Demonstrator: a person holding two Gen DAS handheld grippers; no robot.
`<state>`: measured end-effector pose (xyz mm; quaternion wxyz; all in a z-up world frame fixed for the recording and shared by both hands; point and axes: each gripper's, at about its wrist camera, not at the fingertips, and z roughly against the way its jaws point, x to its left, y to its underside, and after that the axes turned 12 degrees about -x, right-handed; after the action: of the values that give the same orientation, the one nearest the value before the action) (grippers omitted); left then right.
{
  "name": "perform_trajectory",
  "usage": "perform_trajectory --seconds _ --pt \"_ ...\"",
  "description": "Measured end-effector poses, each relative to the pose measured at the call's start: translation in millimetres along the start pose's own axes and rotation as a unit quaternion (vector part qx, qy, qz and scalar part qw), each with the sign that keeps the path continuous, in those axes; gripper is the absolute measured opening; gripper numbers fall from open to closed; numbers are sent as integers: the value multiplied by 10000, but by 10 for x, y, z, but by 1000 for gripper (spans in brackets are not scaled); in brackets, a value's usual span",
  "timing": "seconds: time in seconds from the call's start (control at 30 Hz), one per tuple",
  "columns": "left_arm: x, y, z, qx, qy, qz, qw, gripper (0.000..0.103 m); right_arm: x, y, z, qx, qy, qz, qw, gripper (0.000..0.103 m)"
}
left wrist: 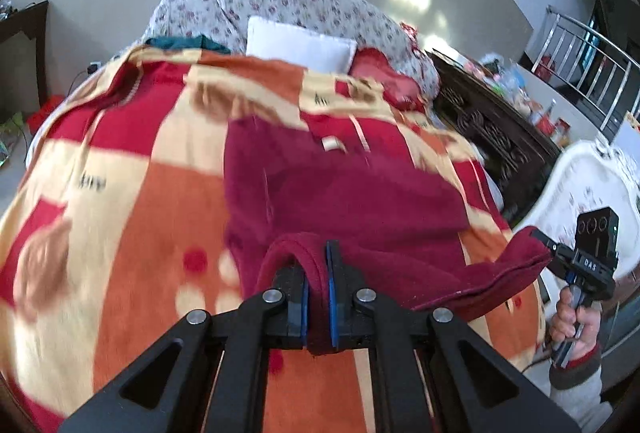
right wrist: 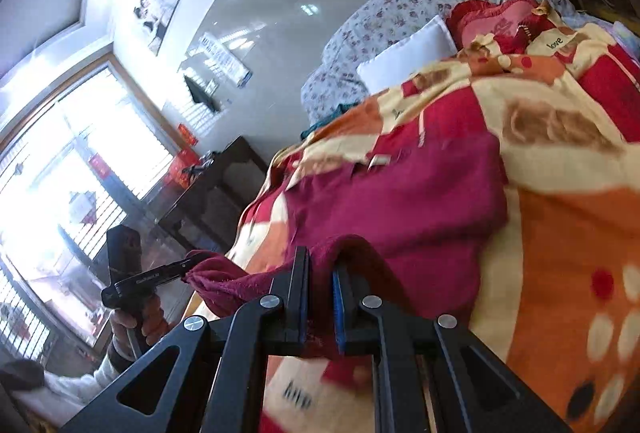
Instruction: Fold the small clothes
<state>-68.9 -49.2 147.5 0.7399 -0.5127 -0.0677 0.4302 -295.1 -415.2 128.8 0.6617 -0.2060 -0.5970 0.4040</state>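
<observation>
Dark red fleece garment (left wrist: 344,193) lies spread on a bed covered by a fleece blanket in red, orange and cream blocks (left wrist: 132,201), with its near hem lifted off the blanket at two corners. Left tool (left wrist: 318,265) is closed tight on one hem corner, the fabric folded over and pinched between the blue pads. Right tool (right wrist: 320,273) is likewise clamped on the other corner of the same hem, cloth bunched between its pads. In the left wrist view the right tool (left wrist: 540,239) appears at the right edge, gripped by a hand (left wrist: 572,321) in a red-cuffed sleeve, the hem stretched between both tools. Beyond the garment sit a white pillow (left wrist: 300,43) and floral-print bedding (left wrist: 288,1) at the head of the bed
</observation>
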Motion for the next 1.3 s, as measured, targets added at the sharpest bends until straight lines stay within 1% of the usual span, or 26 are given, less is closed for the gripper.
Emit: perform_trajectory --seconds 0.07,0.17,0.3,0.37,0.4,0.47,0.5,0.53,0.6,0.67,0.7,0.73,0.77,0.8,0.83,0.87,0.9,0.93,0.97,1.03,1.1,1.13,1.17,1.23,1.27,1.3 --pt "24 -155 -151 -71 -113 -14 9999 7 -71 -159 -203 10 132 91 9999 11" --pt "97 -385 -486 -103 -249 34 9996 7 -264 -400 -545 70 350 38 9994 11" --pt "170 -591 -838 -126 -387 29 9992 7 -455 -612 -883 85 455 -32 9989 10" --pt "226 -680 -1042 -80 -497 -4 9987 7 -557 -694 -1073 98 605 -24 9981 10" --pt "282 -724 -1170 -53 -569 62 9983 7 -619 -722 -1152 92 659 -86 9977 10" --pt "354 -773 -1358 23 -587 124 9982 7 -778 -766 -1306 87 789 -264 9965 11" --pt "380 -771 -1413 58 -593 138 9981 7 -890 -790 -1403 107 858 -399 9955 12" --pt "433 -778 -1524 113 -604 186 9979 10 -987 -806 -1478 155 902 -538 9943 12" --pt "497 -781 -1647 179 -572 255 9979 11 -1211 -820 -1608 197 1128 -877 9896 16" --pt "551 -798 -1743 278 -493 319 9979 17 -1325 -823 -1673 204 1235 -984 9872 18" --pt "568 -812 -1751 282 -439 351 9980 22 -1339 -843 -1669 159 1279 -937 9872 21" --pt "571 -823 -1741 268 -392 365 9982 30 -1341 -867 -1647 69 1299 -906 9874 33" --pt "579 -849 -1720 234 -341 376 9984 34 -1345 -907 -1577 -147 1363 -923 9862 56" --pt "579 -872 -1696 206 -319 382 9985 44 -1346 -933 -1516 -323 1411 -959 9848 61" --pt "570 -900 -1663 117 -405 353 9985 66 -1340 -972 -1434 -494 1448 -1005 9831 61" --pt "567 -934 -1584 -123 -604 316 9976 76 -1306 -1004 -1384 -496 1408 -1010 9836 61" --pt "569 -960 -1532 -300 -674 334 9967 84 -1264 -1026 -1372 -430 1355 -950 9853 61" --pt "569 -989 -1452 -493 -624 365 9962 84 -1152 -1031 -1357 -346 1298 -729 9883 61" --pt "558 -1009 -1421 -499 -548 362 9966 84 -1040 -1021 -1365 -294 1305 -472 9899 61" --pt "503 -1017 -1402 -400 -625 240 9970 84 -725 -941 -1426 -32 1498 337 9881 59" --pt "435 -971 -1425 -368 -654 88 9971 84 -536 -846 -1531 161 1496 828 9851 57" --pt "390 -926 -1482 -270 -645 2 9976 84 -455 -788 -1625 278 1523 1072 9821 54" --pt "350 -872 -1558 -149 -657 -69 9977 84 -421 -740 -1733 401 1626 1245 9780 51" --pt "304 -783 -1676 -27 -725 -179 9972 84 -440 -641 -1896 592 1737 1367 9735 49" --pt "290 -741 -1738 12 -824 -248 9963 84 -471 -611 -1985 675 1770 1374 9722 49" --pt "296 -707 -1816 52 -1012 -320 9943 84 -527 -580 -2098 790 1880 1393 9690 49"
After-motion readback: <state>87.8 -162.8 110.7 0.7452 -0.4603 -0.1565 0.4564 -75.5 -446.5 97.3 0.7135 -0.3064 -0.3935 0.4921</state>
